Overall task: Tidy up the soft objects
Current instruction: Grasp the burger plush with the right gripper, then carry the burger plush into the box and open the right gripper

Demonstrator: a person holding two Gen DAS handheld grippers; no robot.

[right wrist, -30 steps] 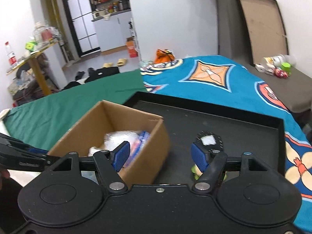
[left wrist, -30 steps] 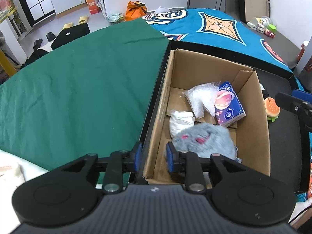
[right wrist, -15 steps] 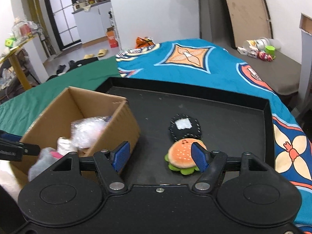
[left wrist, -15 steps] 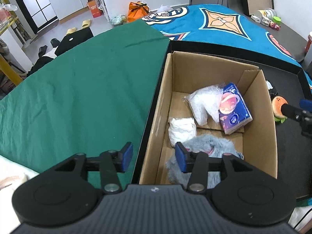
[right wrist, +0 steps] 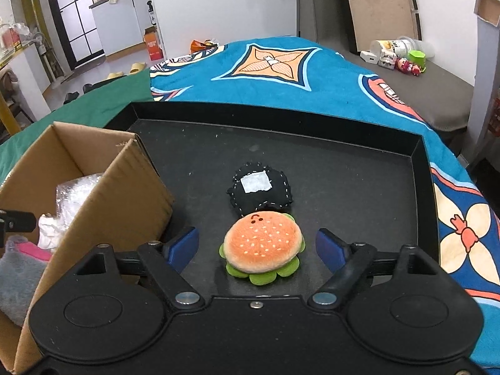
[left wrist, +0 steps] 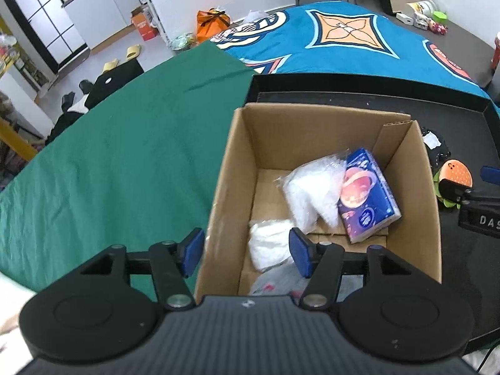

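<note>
At the far left, a green cloth is spread beside the black tray. The left gripper is held over the near left corner of the cardboard box; its jaws are opening, with the box's left wall seen between them but nothing gripped. Inside the box, a grey plush, a white wad, a clear plastic bag and a blue tissue pack are already lodged.

To the right of the box, on the tray floor, the burger plush is laid, touching the black stitched pouch behind it. The right gripper is poised above the burger, its jaws opening and spread well clear of either side, so that nothing is pinched.

Several slips can be foreseen. If the jaws are closed too far forward, the pouch may be caught along with the burger. If only the green felt fringe is nipped, the toy may be dropped during transfer. The box wall may also be knocked by the left gripper, given how closely it is straddled.
</note>
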